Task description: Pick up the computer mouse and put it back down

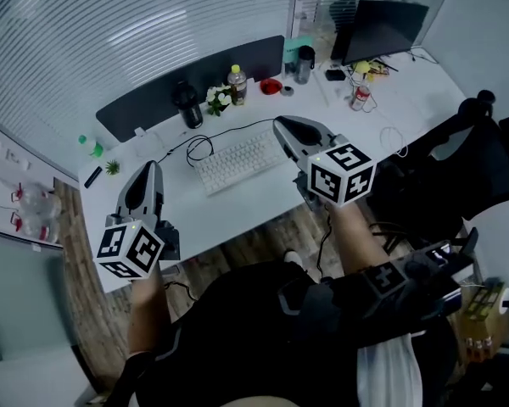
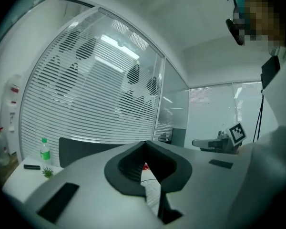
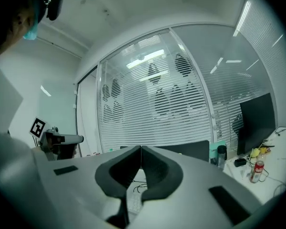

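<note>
Both tools are clenched on nothing. The left gripper (image 1: pixel 149 170), at the lower left of the frame, and the right gripper (image 1: pixel 282 127), near the centre, each have their dark, ribbed pads pressed together with only air ahead. They hang roughly level above the smooth white desk (image 1: pixel 199 219). I can't pick out the mouse anywhere. My guess is that it lies just right of the pale keyboard (image 1: pixel 237 159), hidden under the right gripper's grey shell, which would make that hand the nearer one. Its long axis I cannot tell.
</note>
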The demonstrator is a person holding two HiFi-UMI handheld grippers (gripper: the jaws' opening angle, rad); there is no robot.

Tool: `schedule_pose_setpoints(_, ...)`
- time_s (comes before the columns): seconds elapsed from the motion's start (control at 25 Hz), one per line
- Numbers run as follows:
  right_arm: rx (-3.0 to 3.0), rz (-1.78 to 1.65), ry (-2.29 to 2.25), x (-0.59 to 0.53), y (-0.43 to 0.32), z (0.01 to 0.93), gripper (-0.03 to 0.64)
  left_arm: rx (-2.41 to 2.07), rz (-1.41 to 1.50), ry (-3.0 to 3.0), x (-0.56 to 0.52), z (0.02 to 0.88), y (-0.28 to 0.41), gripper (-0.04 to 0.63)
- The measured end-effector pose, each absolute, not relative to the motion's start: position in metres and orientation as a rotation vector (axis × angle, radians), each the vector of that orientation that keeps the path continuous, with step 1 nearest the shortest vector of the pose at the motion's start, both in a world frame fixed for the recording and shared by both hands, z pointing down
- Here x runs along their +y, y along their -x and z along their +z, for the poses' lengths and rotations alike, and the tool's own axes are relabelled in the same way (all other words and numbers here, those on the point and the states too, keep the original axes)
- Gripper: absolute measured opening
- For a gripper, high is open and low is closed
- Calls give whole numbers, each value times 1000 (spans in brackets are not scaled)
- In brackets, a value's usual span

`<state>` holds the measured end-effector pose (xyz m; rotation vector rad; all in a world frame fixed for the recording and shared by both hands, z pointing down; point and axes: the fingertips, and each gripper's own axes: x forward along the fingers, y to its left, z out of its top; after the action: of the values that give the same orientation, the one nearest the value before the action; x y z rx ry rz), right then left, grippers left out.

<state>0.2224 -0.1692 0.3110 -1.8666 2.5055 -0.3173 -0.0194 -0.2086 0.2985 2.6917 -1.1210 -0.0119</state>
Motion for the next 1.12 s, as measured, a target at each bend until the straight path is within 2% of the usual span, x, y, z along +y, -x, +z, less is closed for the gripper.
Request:
schedule_pose_setpoints(0.4,2580,-350,1849,-163,-260,322,0,-1382,218,-2645,-206,310,-1,29)
schedule_pose_setpoints(0.64,2596,-344,1865,-169,-275,330,-2,-1489,155,-2509,-214,324,-2,29)
schedule_pose_setpoints(0.84,2608,-362,1819,-171,-276,336,-2,-1573,248,-2528,-208,333,-5,29)
schedule_pose_setpoints(1.12,2601,-335,1823,-173,-282,332,-2,-1523,186,-2553,-199,328,-17,29)
